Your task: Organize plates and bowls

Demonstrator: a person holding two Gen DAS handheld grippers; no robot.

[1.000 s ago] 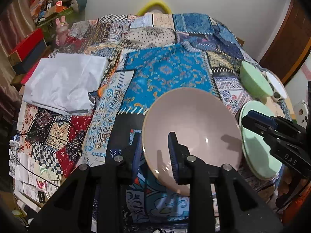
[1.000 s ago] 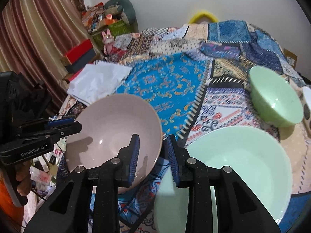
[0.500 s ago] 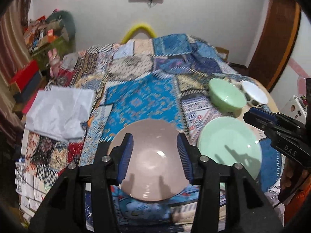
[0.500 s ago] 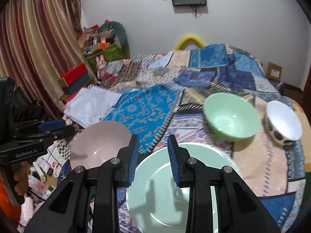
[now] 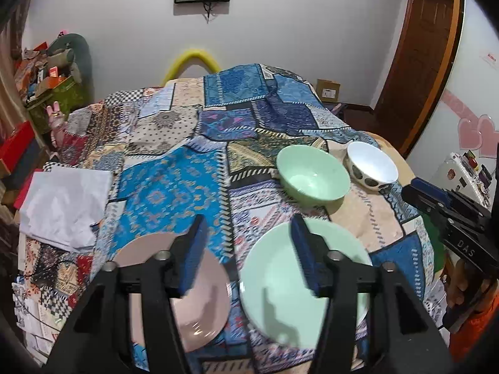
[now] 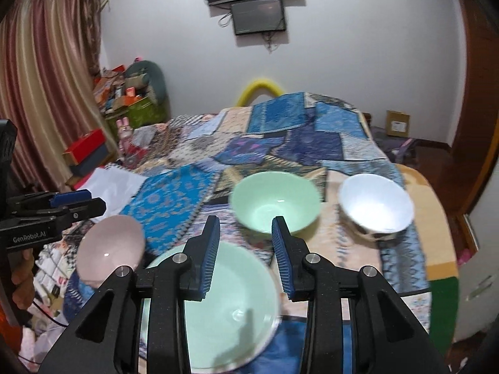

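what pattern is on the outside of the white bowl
Dark oval spots on the white bowl, clearest in the left wrist view.

Both grippers rose; left gripper jaws released the pink bowl.

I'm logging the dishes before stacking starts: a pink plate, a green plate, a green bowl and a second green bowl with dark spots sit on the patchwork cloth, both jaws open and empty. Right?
Not quite. The spotted bowl is white, not green, as the left wrist view shows. The rest holds: pink plate, green plate, green bowl, both jaws open and empty.
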